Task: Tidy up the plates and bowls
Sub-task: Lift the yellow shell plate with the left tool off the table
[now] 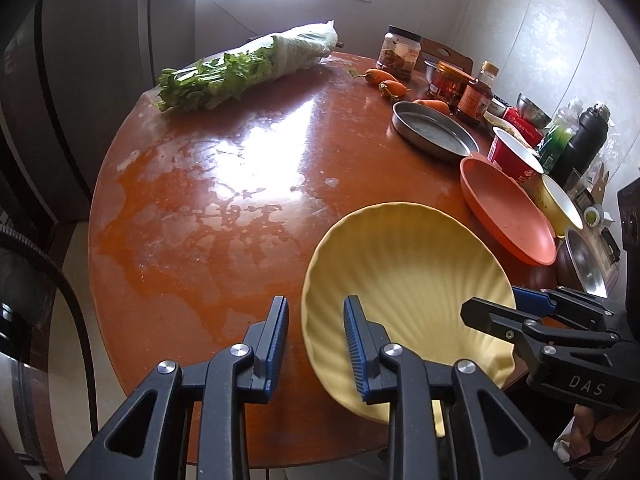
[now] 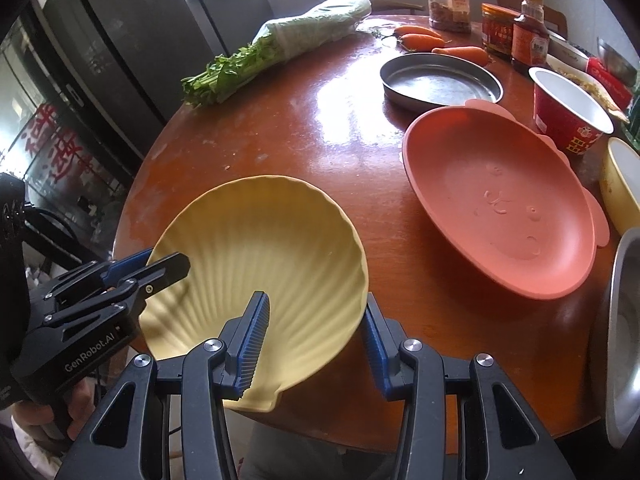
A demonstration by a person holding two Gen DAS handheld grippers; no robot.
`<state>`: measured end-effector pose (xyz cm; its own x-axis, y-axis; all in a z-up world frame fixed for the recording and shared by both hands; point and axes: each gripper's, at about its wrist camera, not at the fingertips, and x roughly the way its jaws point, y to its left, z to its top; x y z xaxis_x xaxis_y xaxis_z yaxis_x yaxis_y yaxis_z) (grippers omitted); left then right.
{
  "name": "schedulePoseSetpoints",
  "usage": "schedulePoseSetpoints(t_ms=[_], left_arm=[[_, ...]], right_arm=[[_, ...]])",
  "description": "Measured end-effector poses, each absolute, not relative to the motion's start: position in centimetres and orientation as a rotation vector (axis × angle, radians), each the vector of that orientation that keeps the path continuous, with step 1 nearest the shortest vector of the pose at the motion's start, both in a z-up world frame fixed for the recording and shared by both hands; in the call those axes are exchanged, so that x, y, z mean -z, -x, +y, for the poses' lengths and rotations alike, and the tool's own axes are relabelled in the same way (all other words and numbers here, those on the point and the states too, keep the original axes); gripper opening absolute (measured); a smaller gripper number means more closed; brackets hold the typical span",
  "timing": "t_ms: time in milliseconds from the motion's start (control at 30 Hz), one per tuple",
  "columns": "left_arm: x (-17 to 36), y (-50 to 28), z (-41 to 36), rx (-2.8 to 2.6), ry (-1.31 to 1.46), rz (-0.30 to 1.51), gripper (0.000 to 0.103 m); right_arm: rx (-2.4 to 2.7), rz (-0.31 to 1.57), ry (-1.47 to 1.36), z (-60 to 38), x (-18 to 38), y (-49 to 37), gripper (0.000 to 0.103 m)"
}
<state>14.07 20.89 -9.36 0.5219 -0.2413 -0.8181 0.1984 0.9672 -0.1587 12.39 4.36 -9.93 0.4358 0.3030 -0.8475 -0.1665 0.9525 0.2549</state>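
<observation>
A yellow shell-shaped plate [image 1: 408, 280] [image 2: 260, 264] lies at the near edge of the round brown table [image 1: 220, 200], its hinge end hanging past the edge. My left gripper [image 1: 316, 308] [image 2: 166, 256] grips its left rim, one finger inside the plate and one outside. My right gripper [image 2: 315, 300] [image 1: 490, 300] is shut on the opposite rim in the same way. Just beyond it sits a salmon-orange plate [image 2: 500, 200] [image 1: 508, 216], with a round steel pan [image 2: 440, 76] [image 1: 432, 128] farther back.
Along the right side stand a red paper bowl [image 2: 568, 108], a yellow bowl [image 2: 624, 184] and a steel bowl [image 2: 624, 340]. Carrots [image 2: 420, 36], jars and bottles [image 2: 528, 32] crowd the far right. A wrapped bunch of greens [image 2: 280, 40] lies at the back left.
</observation>
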Motion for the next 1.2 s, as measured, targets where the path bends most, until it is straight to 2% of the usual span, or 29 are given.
schedulePoseSetpoints(t_ms=[200, 333, 500, 767, 800, 1067, 1167, 1200], left_arm=[[9.3, -14.0, 21.3, 0.233, 0.045, 0.989, 0.029], [8.2, -13.4, 21.9, 0.189, 0.062, 0.941, 0.029], [7.0, -12.6, 22.8, 0.163, 0.105, 0.911, 0.029], [5.0, -10.9, 21.3, 0.208, 0.117, 0.870, 0.029], [4.7, -10.7, 20.9, 0.218, 0.114, 0.868, 0.029], [3.3, -9.8, 16.4, 0.307, 0.093, 0.844, 0.029], [3.4, -10.0, 14.3, 0.347, 0.080, 0.854, 0.029], [3.4, -10.1, 13.7, 0.358, 0.075, 0.856, 0.029]], right_arm=[[-0.273, 1.070, -0.135, 4.0, 9.7, -12.2, 0.048], [-0.223, 1.069, -0.121, 3.3, 9.5, -11.9, 0.055], [-0.194, 1.066, -0.149, 1.9, 9.0, -11.3, 0.057], [-0.260, 0.853, -0.137, 1.2, 4.6, -8.2, 0.070], [-0.268, 0.837, -0.146, 1.0, 4.2, -7.9, 0.075], [-0.202, 0.759, -0.135, -1.0, 2.6, -5.7, 0.079], [-0.211, 0.698, -0.189, -2.5, 1.8, -5.0, 0.080], [-0.221, 0.627, -0.177, -2.8, 1.1, -4.4, 0.081]])
